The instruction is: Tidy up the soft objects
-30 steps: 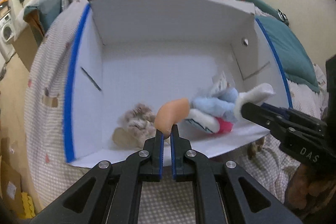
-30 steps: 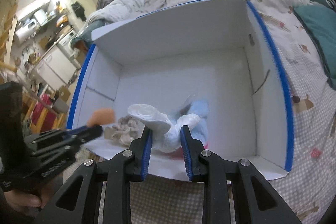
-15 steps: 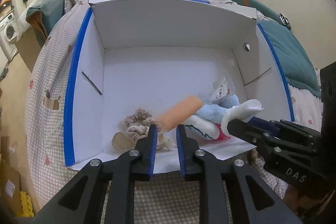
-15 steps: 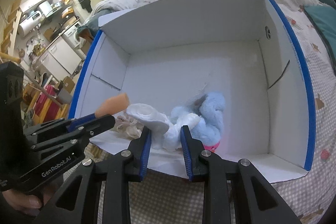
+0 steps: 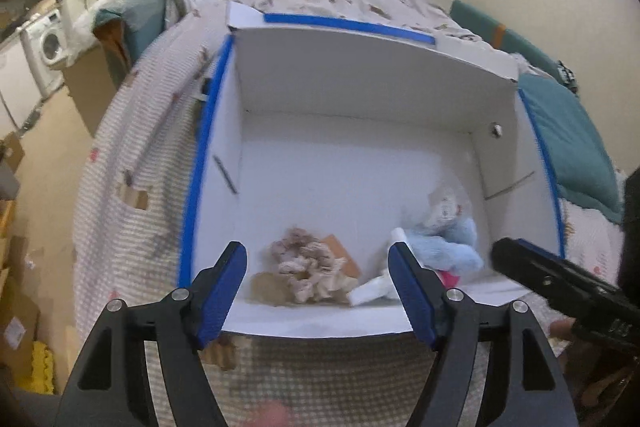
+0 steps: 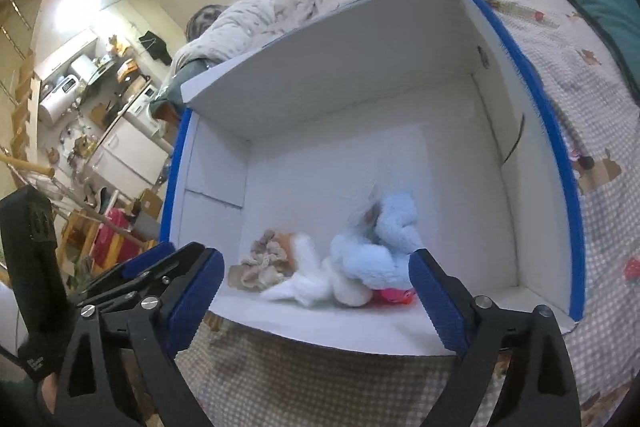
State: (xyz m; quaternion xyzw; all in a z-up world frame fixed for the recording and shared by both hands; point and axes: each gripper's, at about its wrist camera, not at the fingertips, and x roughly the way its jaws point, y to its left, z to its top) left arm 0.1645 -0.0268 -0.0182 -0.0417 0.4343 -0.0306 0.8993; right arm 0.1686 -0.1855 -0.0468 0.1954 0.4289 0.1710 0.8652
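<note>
Blur smears the near edge of the box (image 5: 360, 75) in both wrist views, so the white piece beside the plush toy (image 6: 376, 259) is hard to identify; could be its ear or leg, can't tell. A flat orange-brown item (image 5: 340, 253) sits half hidden under the beige scrunchies (image 5: 308, 267). Pink part of the toy is mostly covered by the blue fur. Left gripper (image 5: 320, 287): jaws wide apart, empty, hovering at the box's near edge above the scrunchies, touching nothing. Right gripper (image 6: 316, 291): jaws also spread wide, empty, framing the toy from above without contact. All soft items lie bunched along the near wall inside the box, scrunchies left, toy right, close together. Rest of the box floor toward the far wall is bare. Box sits on a checkered bedspread (image 6: 600, 131), teal pillow (image 5: 572, 139) off to the right.
</note>
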